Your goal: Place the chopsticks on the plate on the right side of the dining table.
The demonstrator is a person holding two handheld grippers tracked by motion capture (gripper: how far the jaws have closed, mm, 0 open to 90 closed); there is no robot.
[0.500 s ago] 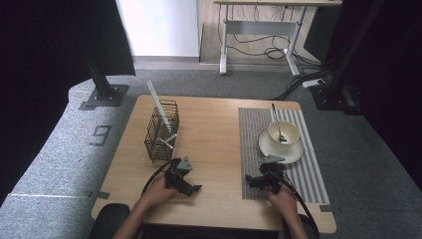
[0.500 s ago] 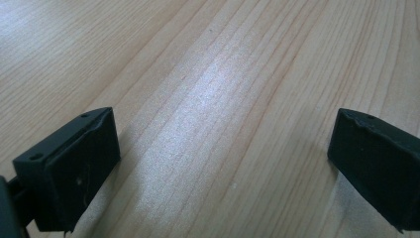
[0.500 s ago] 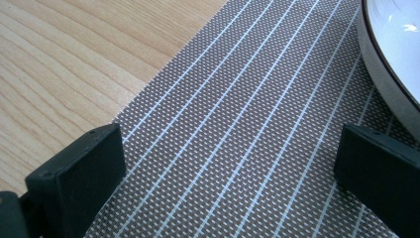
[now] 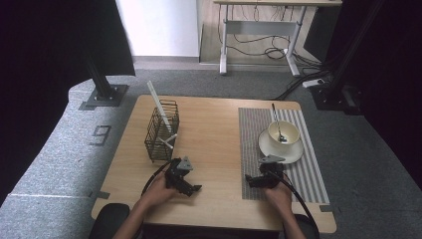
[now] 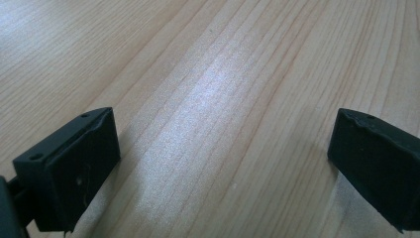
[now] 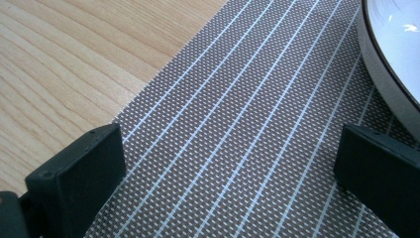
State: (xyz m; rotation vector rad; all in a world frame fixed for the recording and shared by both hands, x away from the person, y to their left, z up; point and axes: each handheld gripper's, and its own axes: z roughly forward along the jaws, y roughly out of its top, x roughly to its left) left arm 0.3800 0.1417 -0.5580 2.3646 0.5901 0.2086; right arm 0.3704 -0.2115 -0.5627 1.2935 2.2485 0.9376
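Note:
On the wooden table (image 4: 214, 134), my left gripper (image 4: 188, 183) sits low over bare wood near the front edge, held by a hand. In the left gripper view the left gripper (image 5: 223, 168) is open with only wood grain between its jaws. My right gripper (image 4: 258, 178) rests on the near left corner of the striped placemat (image 4: 249, 124). In the right gripper view the right gripper (image 6: 228, 173) is open over the placemat (image 6: 237, 114), with nothing between its jaws. The white saucer (image 6: 391, 54) lies just beyond its right jaw.
A black wire basket (image 4: 160, 132) with white utensils sticking up stands at the table's left. A cream cup (image 4: 283, 132) holding a spoon (image 4: 276, 122) sits on a saucer (image 4: 293, 152) on the placemat. Grey floor and black stand bases surround the table.

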